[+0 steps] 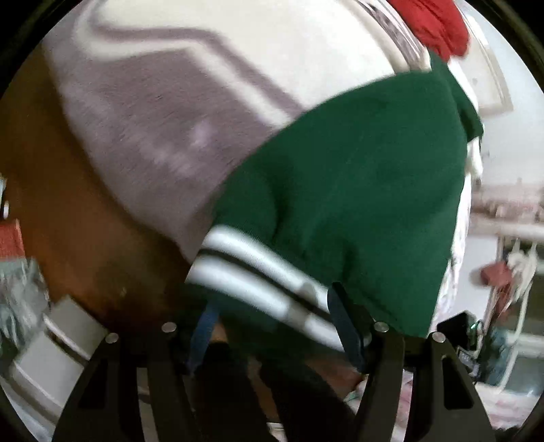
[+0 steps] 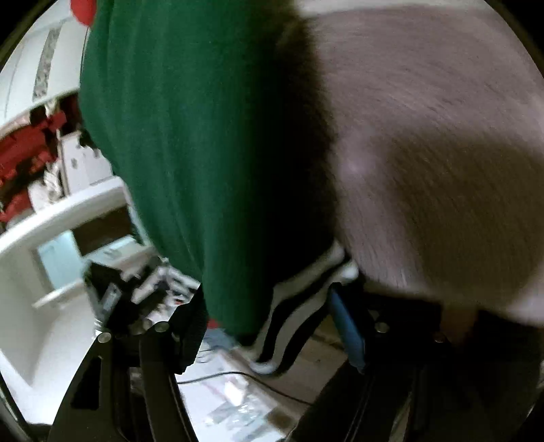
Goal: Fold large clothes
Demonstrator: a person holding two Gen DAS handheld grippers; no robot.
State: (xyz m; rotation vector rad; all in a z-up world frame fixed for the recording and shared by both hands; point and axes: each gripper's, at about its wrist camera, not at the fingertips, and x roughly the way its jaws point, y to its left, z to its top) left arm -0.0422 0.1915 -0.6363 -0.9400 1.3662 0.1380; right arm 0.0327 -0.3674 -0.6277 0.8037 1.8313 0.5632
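Note:
A dark green garment [image 1: 357, 176] with a white and black striped hem [image 1: 244, 268] lies on a grey and cream plush blanket [image 1: 153, 129]. My left gripper [image 1: 275, 326] stands over the hem with its blue-padded fingers [image 1: 345, 326] apart; the hem lies between them, not pinched. In the right wrist view the same green garment [image 2: 190, 136] hangs over the blanket's [image 2: 425, 136] edge. My right gripper [image 2: 268, 323] is open around the striped hem [image 2: 306, 282]. One blue pad [image 2: 345, 323] shows; the other finger is partly hidden behind the cloth.
A red cloth [image 1: 438, 23] lies at the blanket's far end. Brown wooden floor [image 1: 68, 190] runs along the left side. White shelving [image 2: 68, 210] with red items [image 2: 23, 153] stands to the left. Below lie a dark device [image 2: 112, 292] and a cable [image 2: 221, 374].

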